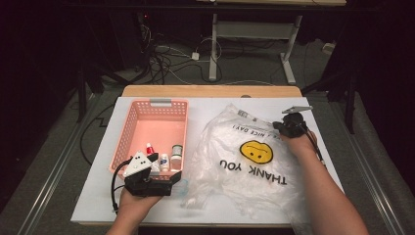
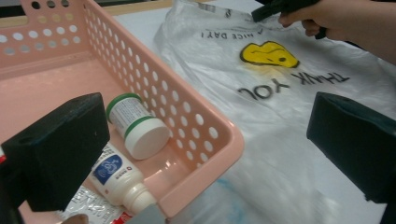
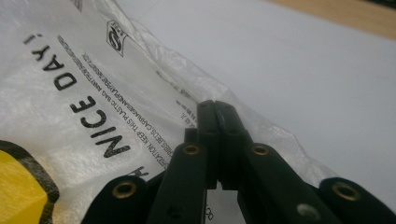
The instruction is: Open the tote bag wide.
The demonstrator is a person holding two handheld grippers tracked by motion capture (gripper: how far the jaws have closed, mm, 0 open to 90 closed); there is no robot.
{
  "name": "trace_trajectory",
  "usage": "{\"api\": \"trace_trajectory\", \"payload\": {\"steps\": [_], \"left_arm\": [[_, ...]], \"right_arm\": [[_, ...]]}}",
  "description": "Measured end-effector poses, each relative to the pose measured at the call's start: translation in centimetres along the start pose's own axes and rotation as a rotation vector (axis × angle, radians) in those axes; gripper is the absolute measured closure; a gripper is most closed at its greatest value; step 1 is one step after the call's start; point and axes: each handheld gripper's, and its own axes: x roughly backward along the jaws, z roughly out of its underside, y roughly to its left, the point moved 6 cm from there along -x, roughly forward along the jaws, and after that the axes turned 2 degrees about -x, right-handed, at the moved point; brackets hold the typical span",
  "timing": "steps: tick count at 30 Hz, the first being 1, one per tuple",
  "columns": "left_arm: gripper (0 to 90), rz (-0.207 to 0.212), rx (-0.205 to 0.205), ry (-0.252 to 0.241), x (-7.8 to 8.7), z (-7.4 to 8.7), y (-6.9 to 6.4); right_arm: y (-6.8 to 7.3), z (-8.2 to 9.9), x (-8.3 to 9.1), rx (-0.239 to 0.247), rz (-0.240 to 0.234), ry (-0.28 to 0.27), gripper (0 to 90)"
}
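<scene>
Right gripper (image 3: 217,116) closed, pinching plastic bag (image 3: 93,93)

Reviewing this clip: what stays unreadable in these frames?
- Right gripper: jaws shut at the plastic bag edge; whether film is pinched, its own jaws hide.
- Blister pack in the pink basket: cut off by the left gripper view's bottom edge.
- Bottle labels: too small in high view.

We take this for a lab or recording room rather than a home; our white work board (image 1: 147,205) lies on a wooden table (image 1: 210,91) with everything beyond it dark; loose cables (image 1: 166,61) sprawl over the grey carpet (image 1: 58,147) (a small white adapter (image 1: 195,56) among them); a bare white desk frame (image 1: 254,34) stands behind; metal rails (image 1: 44,191) flank the table.
</scene>
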Motion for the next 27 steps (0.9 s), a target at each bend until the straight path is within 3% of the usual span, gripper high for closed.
{"api": "trace_trajectory", "payload": {"steps": [7, 11, 13, 14, 18, 19, 21, 27], "left_arm": [[0.0, 0.013, -0.024, 0.001, -0.1, -0.3, -0.5], [0.0, 0.024, -0.027, -0.008, 0.1, -0.5, -0.6], [0.0, 0.024, -0.028, -0.007, 0.1, -0.5, -0.5], [0.0, 0.025, -0.025, -0.007, 0.0, -0.4, -0.5], [0.0, 0.023, -0.026, -0.005, -0.1, -0.3, -0.4], [0.0, 0.021, -0.029, -0.004, -0.1, -0.3, -0.4], [0.0, 0.000, -0.051, 0.005, -0.3, -0.2, -0.3], [0.0, -0.039, -0.070, 0.011, -0.4, -0.1, 0.3]], "right_arm": [[-5.5, -2.0, 1.5, -0.082, 0.099, -0.081, 90.0], [-8.6, -1.8, 1.9, -0.154, 0.143, -0.102, 90.0], [-9.1, -1.6, 1.9, -0.166, 0.154, -0.098, 90.0], [-9.8, -1.3, 2.1, -0.198, 0.163, -0.101, 84.3], [-9.9, -1.3, 3.1, -0.215, 0.141, -0.115, 71.9], [-9.4, -1.4, 4.3, -0.220, 0.132, -0.128, 66.5], [-8.7, -1.3, 5.8, -0.201, 0.137, -0.139, 65.4], [-4.7, 1.0, 10.3, -0.142, 0.092, -0.164, 62.1]]}}
